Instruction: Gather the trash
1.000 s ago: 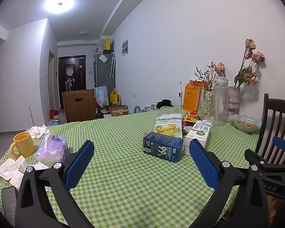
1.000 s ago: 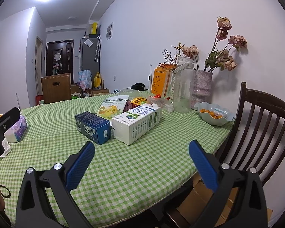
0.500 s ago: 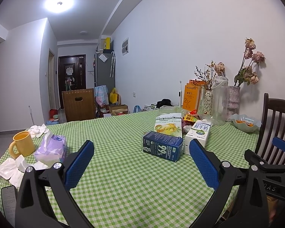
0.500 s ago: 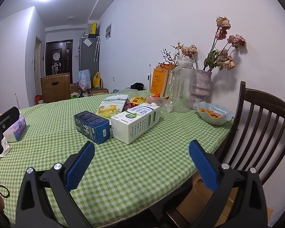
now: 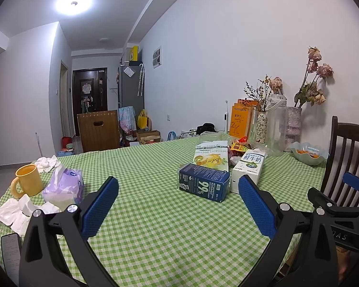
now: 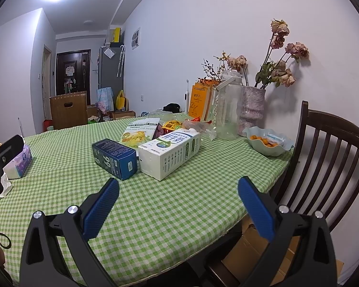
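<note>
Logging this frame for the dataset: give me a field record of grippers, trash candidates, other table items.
left gripper: open, empty, above the table
right gripper: open, empty, above the table edge
table: green checked cloth
blue carton: lying on its side, centre of table
white milk carton: lying beside the blue carton
crumpled tissues: near the yellow mug
tissue pack: purple, beside the mug
fruit bowl: by the wooden chair
held: nothing

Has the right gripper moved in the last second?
Yes, slightly: the right gripper has eased toward the white milk carton, which sits a little lower and nearer its fingers than before.
</note>
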Available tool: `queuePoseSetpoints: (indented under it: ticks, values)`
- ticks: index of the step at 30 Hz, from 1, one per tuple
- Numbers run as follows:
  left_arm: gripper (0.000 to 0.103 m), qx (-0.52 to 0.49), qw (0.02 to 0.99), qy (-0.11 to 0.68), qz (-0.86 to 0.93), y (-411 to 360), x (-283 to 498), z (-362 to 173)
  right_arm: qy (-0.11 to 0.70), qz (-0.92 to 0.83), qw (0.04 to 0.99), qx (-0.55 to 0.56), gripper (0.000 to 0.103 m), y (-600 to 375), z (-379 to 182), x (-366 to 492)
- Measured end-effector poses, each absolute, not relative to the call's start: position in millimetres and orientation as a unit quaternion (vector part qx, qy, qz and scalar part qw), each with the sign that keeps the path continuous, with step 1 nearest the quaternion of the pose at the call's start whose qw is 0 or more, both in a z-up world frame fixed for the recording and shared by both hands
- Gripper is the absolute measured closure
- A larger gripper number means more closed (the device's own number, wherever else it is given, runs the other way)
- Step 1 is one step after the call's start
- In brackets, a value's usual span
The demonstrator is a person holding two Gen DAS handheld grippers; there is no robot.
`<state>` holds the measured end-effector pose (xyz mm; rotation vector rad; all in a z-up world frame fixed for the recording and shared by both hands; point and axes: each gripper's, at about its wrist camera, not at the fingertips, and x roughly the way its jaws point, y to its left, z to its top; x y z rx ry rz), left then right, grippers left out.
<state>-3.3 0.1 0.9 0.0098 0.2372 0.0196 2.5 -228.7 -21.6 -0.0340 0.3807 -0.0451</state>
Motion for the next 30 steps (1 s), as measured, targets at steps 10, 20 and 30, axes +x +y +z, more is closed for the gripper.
queuePoseSetpoints:
  ticks: [10, 20, 30]
  values:
    - [0.006, 0.006, 0.993, 0.119, 0.009, -0.3, -2.6, 1.1, 0.189, -0.024, 0.982, -0.017, 0.007, -229.6, -22.2, 1.6]
    - [0.006, 0.008, 0.993, 0.12, 0.006, -2.2, -1.9, 1.8, 0.187, -0.027, 0.982, -0.018, 0.007, -229.8, -21.6, 2.0]
    - [0.006, 0.008, 0.993, 0.12, 0.004, -4.8, -1.5, 2.9, 0.187, -0.026, 0.982, -0.018, 0.007, -230.7, -21.8, 1.8]
